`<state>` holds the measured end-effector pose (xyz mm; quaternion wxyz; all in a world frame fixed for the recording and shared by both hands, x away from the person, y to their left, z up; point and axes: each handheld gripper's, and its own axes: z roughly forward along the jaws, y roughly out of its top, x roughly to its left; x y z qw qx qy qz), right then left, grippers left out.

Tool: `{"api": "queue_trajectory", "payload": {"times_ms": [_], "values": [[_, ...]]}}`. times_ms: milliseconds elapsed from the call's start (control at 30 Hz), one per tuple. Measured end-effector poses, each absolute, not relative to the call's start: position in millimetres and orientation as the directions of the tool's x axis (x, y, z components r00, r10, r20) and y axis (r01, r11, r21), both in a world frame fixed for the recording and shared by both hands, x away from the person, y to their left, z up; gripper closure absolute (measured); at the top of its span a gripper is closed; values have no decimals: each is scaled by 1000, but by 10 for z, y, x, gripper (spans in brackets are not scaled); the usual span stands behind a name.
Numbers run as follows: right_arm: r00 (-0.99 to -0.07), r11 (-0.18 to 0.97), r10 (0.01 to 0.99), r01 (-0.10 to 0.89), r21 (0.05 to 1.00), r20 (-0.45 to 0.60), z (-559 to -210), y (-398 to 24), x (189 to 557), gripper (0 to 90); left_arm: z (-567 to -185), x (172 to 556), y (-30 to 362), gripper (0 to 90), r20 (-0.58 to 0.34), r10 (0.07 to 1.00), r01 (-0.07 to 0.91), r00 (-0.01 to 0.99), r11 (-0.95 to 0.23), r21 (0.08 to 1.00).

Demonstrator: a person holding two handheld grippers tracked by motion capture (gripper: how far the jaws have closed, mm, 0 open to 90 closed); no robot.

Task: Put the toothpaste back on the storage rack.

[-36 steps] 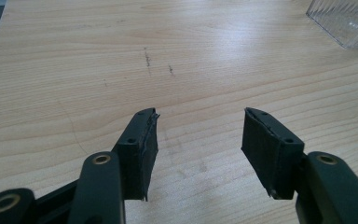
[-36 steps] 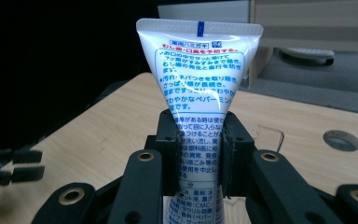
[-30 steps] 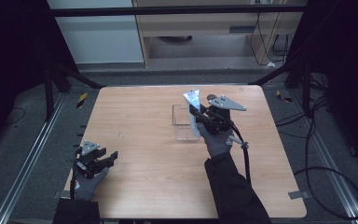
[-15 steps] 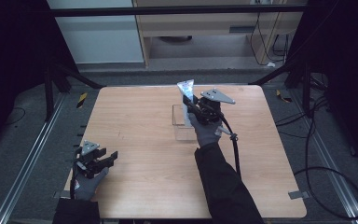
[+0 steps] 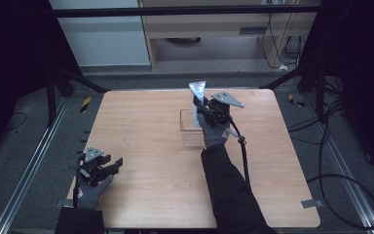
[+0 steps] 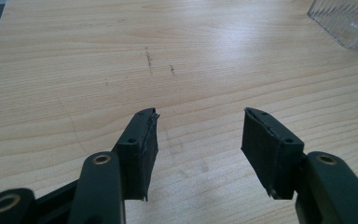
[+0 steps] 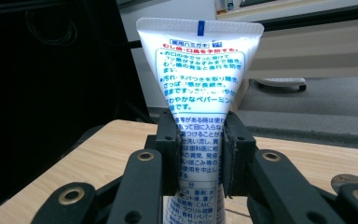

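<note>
right hand-held gripper (image 7: 199,154) clamped, left hand-held gripper (image 6: 198,140) agape

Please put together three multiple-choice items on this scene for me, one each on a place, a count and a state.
1. Where is the clear plastic box on the light wooden table?
A. at the near left corner
B. toward the far middle, beside the right tongs
C. hanging off the right edge

2. How many things do the left tongs hold?
A. none
B. one
C. two

3. How does the white printed toothpaste tube stand in the right tongs?
A. lying flat on the table
B. upright, crimped end up
C. bent double

Answers:
1 B: the high view shows the box at the far middle, next to the right tongs.
2 A: the left gripper view shows bare wood between open jaws.
3 B: the right gripper view shows the flat crimped end on top, with the jaws clamped on the tube's body.
</note>
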<state>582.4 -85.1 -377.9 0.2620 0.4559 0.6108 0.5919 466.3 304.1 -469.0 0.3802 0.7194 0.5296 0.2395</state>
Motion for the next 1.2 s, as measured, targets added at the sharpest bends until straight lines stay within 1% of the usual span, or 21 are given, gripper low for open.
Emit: {"api": "queue_trajectory", "payload": {"times_ms": [333, 1033, 1200], "values": [[-424, -123, 877, 254, 959, 225, -3895, -864, 5888, 722, -4690, 4662, 3046, 445, -58, 944, 580, 323, -150, 800], [-391, -98, 893, 311, 945, 221, -4153, -855, 5954, 716, -4691, 4664, 3046, 447, -55, 945, 580, 323, -152, 800], [-387, -96, 897, 302, 948, 214, -4168, -848, 5944, 713, -4691, 4664, 3046, 447, -55, 945, 580, 323, -152, 800]]}}
